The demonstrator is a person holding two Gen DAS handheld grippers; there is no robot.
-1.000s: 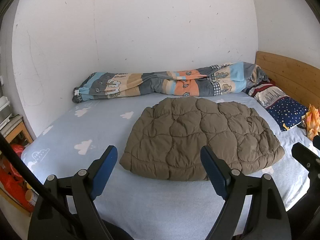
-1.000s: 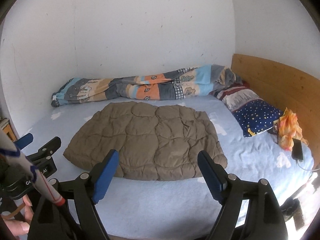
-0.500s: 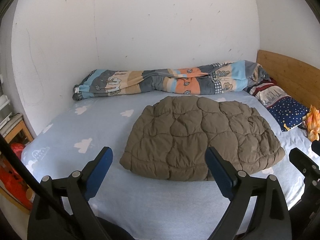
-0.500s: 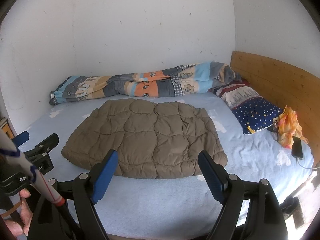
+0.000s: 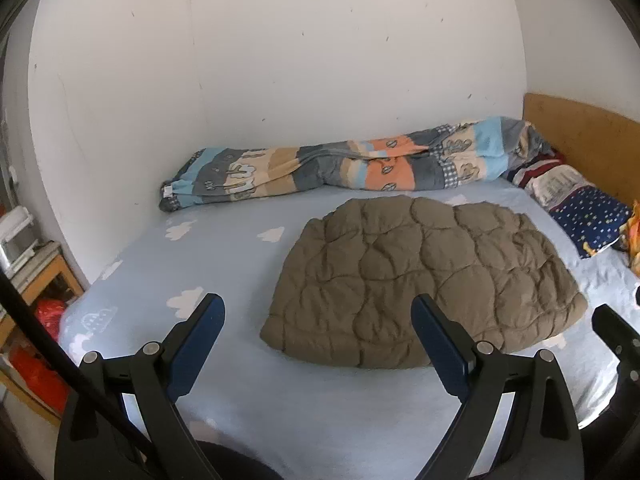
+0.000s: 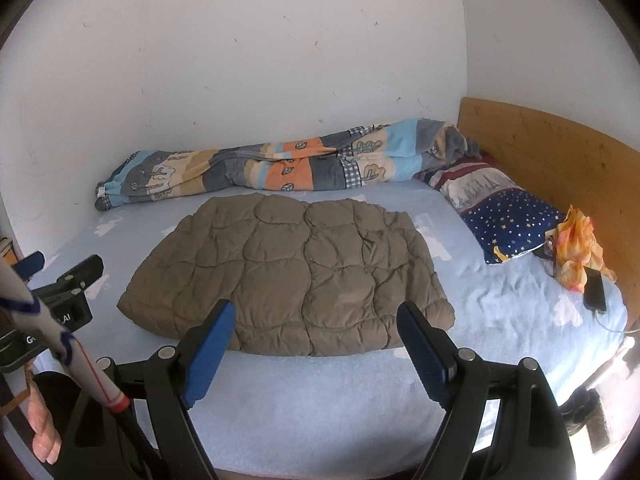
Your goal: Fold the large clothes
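Observation:
A brown quilted jacket [image 5: 420, 280] [image 6: 296, 268] lies folded into a flat bundle in the middle of the light blue bed sheet [image 5: 224, 264] [image 6: 320, 400]. My left gripper [image 5: 318, 316] hovers at the bed's near edge, short of the jacket's front left corner, open and empty. My right gripper [image 6: 312, 324] hangs just before the jacket's front hem, also open with nothing between its blue pads. Part of the left gripper [image 6: 60, 280] shows at the left of the right wrist view, beside a person's hand [image 6: 40, 432].
A rolled patterned quilt [image 5: 360, 164] [image 6: 276, 168] lies along the back wall. Pillows [image 6: 500, 208], an orange cloth [image 6: 576, 244] and a phone [image 6: 594, 290] sit by the wooden headboard [image 6: 560, 152] on the right. A small wooden shelf [image 5: 44, 276] stands left of the bed.
The left gripper's jaws have spread wider and its view has tipped slightly, the jacket sitting lower in frame. The right gripper and the jacket have stayed put.

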